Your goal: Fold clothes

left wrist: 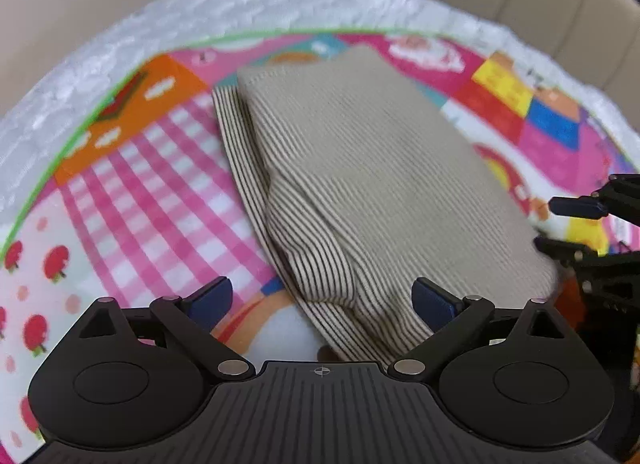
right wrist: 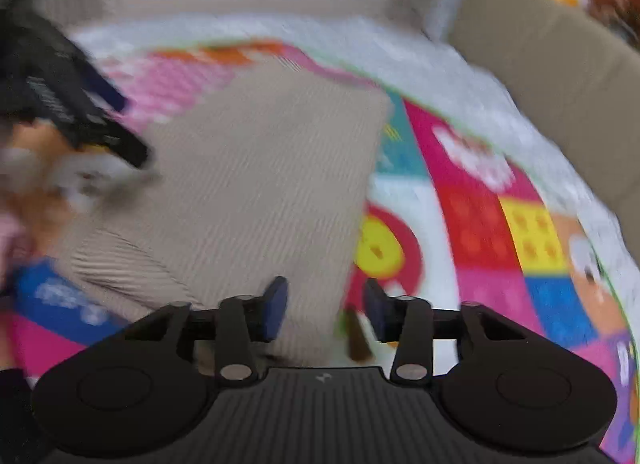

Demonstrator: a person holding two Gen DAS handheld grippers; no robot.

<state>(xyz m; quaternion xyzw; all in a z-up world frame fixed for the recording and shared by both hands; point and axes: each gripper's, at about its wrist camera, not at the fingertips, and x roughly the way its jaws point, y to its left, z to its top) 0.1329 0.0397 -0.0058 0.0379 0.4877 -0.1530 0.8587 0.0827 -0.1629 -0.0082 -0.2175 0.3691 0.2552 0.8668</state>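
1. Lying folded on the play mat (left wrist: 132,167), the striped garment (left wrist: 360,183) is sitting just ahead of the left claw (left wrist: 322,300), gaping wide, gripping nothing;
2. Right claw (right wrist: 326,310) is hovering half-open over the garment's near corner, empty; judging the fold nearly finished, next calling for pinching an edge.

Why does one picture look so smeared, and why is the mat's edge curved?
Right wrist view: motion blur smears the striped garment and play mat. Left wrist view: sharper, the stripes readable; the fisheye lens bows the mat's green rim; soft, even light, no glare.
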